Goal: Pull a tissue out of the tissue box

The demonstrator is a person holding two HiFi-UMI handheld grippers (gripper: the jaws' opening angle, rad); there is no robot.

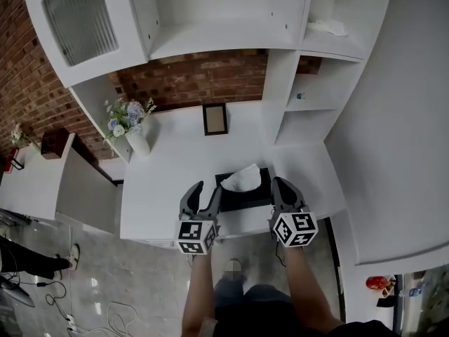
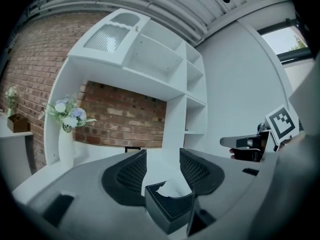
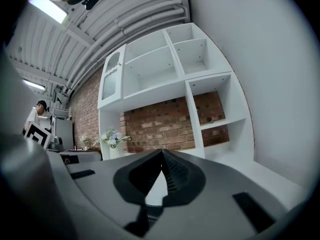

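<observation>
A black tissue box [image 1: 245, 192] stands near the front edge of the white desk [image 1: 168, 181], with a white tissue [image 1: 242, 177] sticking up from its slot. My left gripper [image 1: 208, 189] is open at the box's left end. In the left gripper view the box [image 2: 170, 209] and tissue [image 2: 172, 188] sit low between the spread jaws of my left gripper [image 2: 162, 156], not touched. My right gripper [image 1: 281, 184] hovers by the box's right end. In its own view my right gripper [image 3: 161, 152] has its tips together, with nothing held.
A white vase of flowers [image 1: 133, 128] and a small dark picture frame [image 1: 215, 119] stand at the back of the desk against the brick wall. White shelving [image 1: 309, 90] rises behind and to the right. A person [image 3: 37, 111] stands far off to the left.
</observation>
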